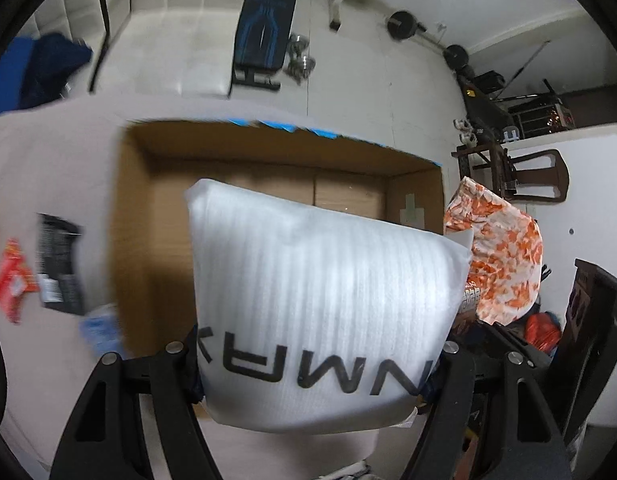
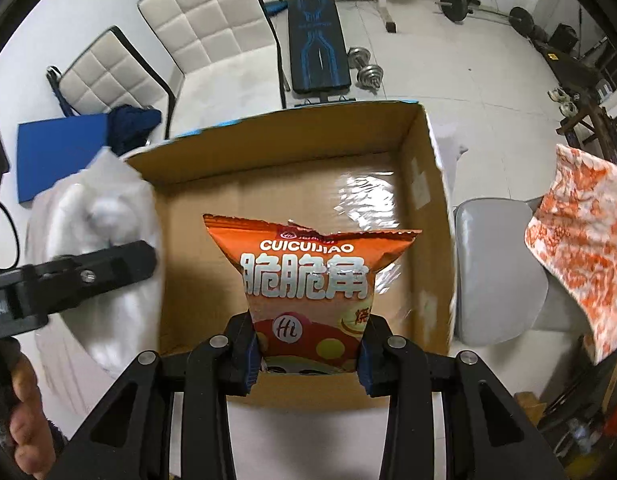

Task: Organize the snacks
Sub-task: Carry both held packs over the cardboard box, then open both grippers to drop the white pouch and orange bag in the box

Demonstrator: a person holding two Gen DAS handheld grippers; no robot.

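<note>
Tongs on my right (image 2: 308,354) are clenched on the lower part of an orange snack bag (image 2: 314,280), which stands upright over the near edge of the open cardboard box (image 2: 436,216). My left tongs (image 1: 316,368) are clenched on a white foam pouch (image 1: 320,304), held above the near-left part of that same box; the right wrist view shows it bulging over the left wall.

My worry is a clash: both loads hang over one opening, and the left tongs' black arm sits close beside the orange bag, so lowering both together could knock one load askew. The puffy snack bag is gripped only near its bottom seam, so I judge it may pivot or slip out if I swing it fast. The foam pouch is wide and soft; it could catch on the box wall and drag the box across the worktop (image 1: 48,160). A red packet (image 1: 12,280) and a dark packet (image 1: 58,264) lie on the worktop left of the box, and a shoved box could push them off.
</note>
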